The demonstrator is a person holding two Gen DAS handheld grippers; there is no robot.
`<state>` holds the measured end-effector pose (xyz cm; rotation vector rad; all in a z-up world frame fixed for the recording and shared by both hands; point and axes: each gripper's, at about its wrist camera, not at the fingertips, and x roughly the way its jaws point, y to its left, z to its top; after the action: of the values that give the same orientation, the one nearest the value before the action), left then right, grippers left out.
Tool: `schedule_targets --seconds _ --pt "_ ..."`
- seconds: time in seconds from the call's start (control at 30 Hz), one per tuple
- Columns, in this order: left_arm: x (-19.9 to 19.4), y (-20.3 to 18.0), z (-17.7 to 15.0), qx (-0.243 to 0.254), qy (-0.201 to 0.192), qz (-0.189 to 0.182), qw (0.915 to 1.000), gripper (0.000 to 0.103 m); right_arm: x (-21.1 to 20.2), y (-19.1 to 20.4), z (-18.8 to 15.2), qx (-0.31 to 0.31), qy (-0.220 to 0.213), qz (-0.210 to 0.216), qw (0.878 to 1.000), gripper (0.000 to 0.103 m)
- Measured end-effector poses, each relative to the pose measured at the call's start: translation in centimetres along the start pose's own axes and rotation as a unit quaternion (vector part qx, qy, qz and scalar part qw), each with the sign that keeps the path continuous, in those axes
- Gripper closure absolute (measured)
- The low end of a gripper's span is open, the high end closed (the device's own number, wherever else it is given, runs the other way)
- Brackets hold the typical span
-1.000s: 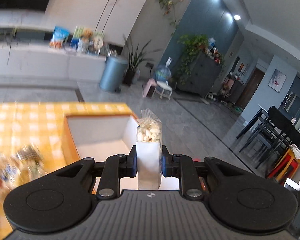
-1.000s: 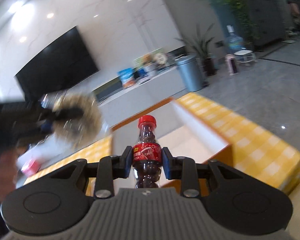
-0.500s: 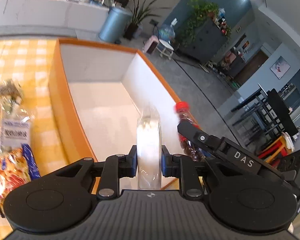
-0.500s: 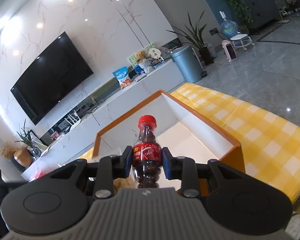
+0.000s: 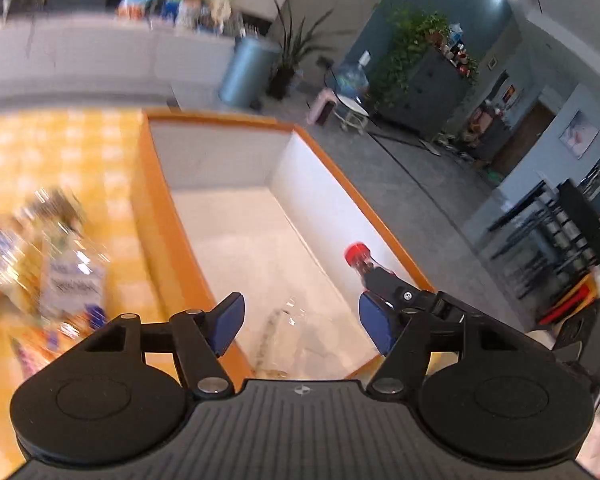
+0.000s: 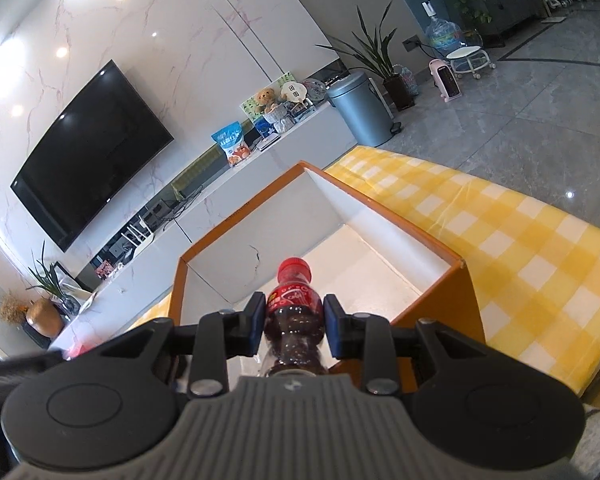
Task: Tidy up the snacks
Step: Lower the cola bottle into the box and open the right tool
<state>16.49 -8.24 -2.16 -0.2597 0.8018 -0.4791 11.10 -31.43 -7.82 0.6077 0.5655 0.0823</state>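
Note:
My left gripper [image 5: 300,322] hangs over the near end of the orange box [image 5: 156,216] with its jaws opening, well apart. A clear snack bag [image 5: 288,340] lies blurred on the white box floor below them, touched by neither pad. My right gripper [image 6: 294,326] is shut on a small cola bottle [image 6: 294,312] with a red cap, held upright over the near end of the orange box [image 6: 466,280]. In the left wrist view the same cola bottle [image 5: 358,258] and the right gripper's fingers [image 5: 396,286] show at the box's right wall.
Several snack packets [image 5: 68,280] lie blurred on the yellow checked tablecloth [image 5: 60,152] left of the box. The checked tablecloth [image 6: 520,248] drops off to grey floor on the right. A TV [image 6: 88,152], a low cabinet and a grey bin [image 6: 360,110] stand beyond.
The left jaws have spread apart and the clear snack bag has dropped out of them into the box. The right gripper keeps its hold on the cola bottle over the box.

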Motion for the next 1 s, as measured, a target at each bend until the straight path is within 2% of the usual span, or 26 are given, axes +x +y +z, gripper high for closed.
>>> schedule_targets --seconds 0.07,0.17,0.33,0.57,0.73,1.0 --pt "-1.4 -0.7 -0.2 0.018 -0.024 0.024 0.9993 0.02 0.0 0.1 -0.1 -0.005 0.001 -0.002 1.0 0.073" --pt "-2.9 -1.1 -0.4 0.021 -0.055 0.053 0.9969 0.019 0.2 0.5 -0.2 -0.019 0.007 -0.011 1.0 0.073" --pt "-4.1 -0.8 -1.1 0.021 -0.067 0.082 0.9941 0.019 0.3 1.8 -0.8 -0.063 0.013 -0.031 0.997 0.073" --pt "-4.6 -0.1 -2.3 0.036 -0.065 0.103 0.9919 0.019 0.3 2.6 -1.1 -0.098 0.019 -0.042 0.994 0.073" --pt "-4.6 0.4 -2.4 0.027 -0.055 0.107 0.9924 0.019 0.4 2.3 -1.1 -0.093 0.022 -0.039 0.995 0.074" --pt "-5.3 0.2 -2.3 0.027 -0.069 0.101 0.9921 0.019 0.3 1.6 -0.9 -0.069 0.021 -0.024 0.997 0.073"
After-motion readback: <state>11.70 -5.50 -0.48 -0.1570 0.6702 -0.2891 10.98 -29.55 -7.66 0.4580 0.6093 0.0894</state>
